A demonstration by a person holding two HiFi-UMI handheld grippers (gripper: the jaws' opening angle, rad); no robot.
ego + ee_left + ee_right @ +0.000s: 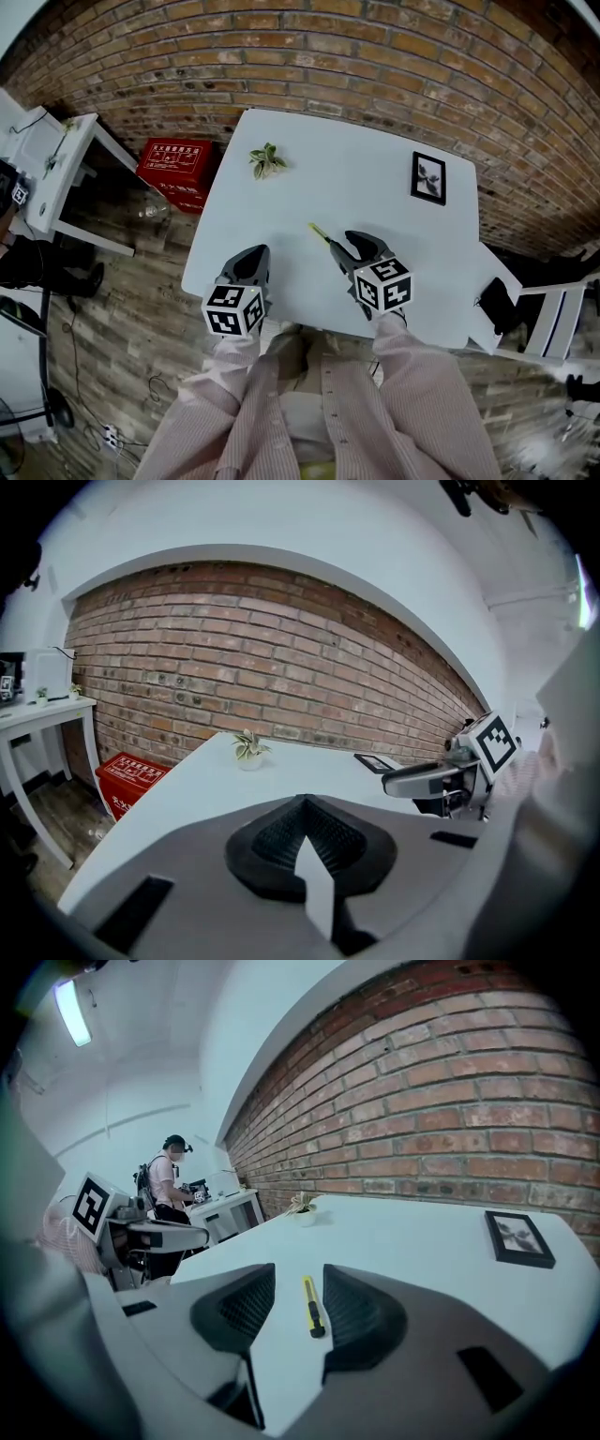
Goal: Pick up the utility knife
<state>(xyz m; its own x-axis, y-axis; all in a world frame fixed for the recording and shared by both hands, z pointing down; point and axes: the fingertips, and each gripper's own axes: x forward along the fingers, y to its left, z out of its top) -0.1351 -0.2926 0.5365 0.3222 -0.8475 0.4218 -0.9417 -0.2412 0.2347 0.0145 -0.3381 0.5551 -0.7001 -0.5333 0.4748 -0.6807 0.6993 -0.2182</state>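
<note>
The utility knife is slim and yellow with a black end, and lies flat on the white table. My right gripper is open, one jaw on each side of the knife with a gap on both sides. From the head view, the knife pokes out ahead of the right gripper near the table's middle. At the table's near left edge my left gripper is shut and empty. In its own view the left gripper has its pads pressed together, and the right gripper shows off to the right.
A small potted plant and a black picture frame stand at the far side of the table. On the floor to the left is a red box beside a white desk. A person stands by that desk.
</note>
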